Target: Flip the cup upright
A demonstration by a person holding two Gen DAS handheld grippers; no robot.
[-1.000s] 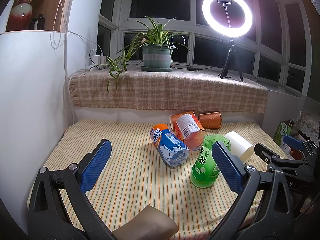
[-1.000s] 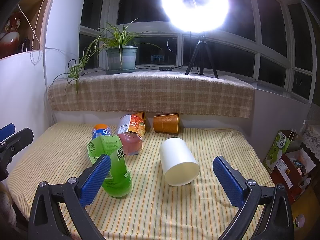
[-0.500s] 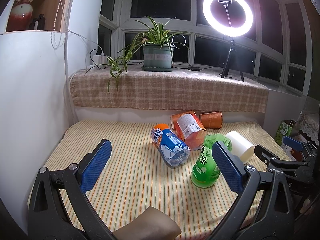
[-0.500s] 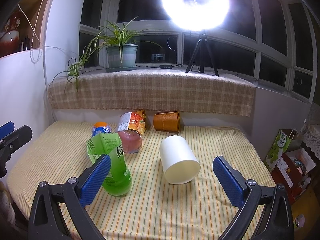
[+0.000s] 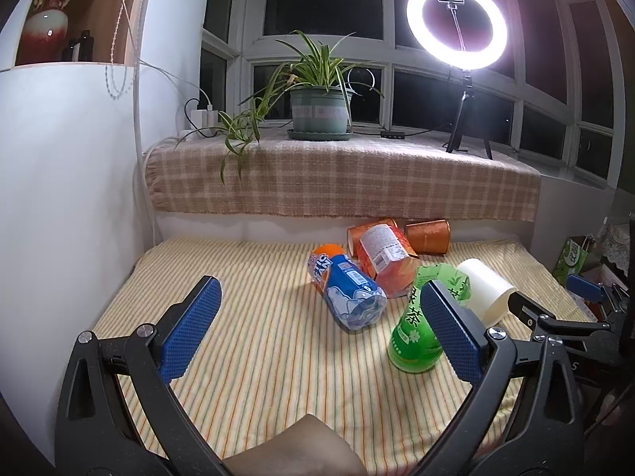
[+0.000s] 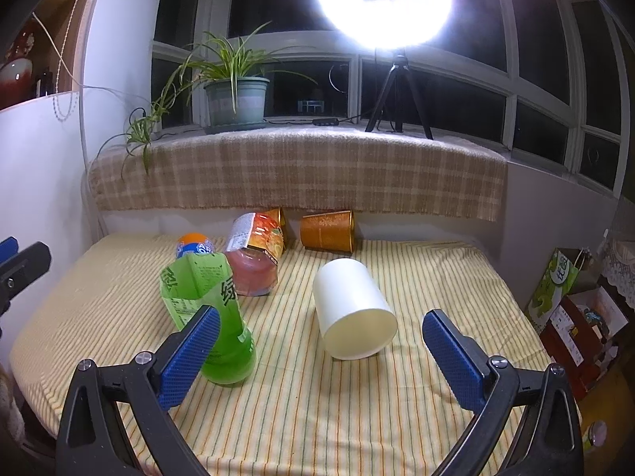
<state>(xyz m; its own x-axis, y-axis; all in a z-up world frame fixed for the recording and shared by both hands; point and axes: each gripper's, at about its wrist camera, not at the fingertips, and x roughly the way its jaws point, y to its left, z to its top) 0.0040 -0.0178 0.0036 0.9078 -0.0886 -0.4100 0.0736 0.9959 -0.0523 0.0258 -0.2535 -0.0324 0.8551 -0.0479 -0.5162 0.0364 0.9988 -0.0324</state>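
Cup lies on bedspread, right of bottle

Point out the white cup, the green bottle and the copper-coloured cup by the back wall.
white cup [image 6: 349, 309]: right wrist view, on its side wall, above the open mouth.
green bottle [image 6: 230, 351]: right wrist view, on the lower body near its base.
copper-coloured cup [image 6: 327, 230]: right wrist view, on the middle of its side.
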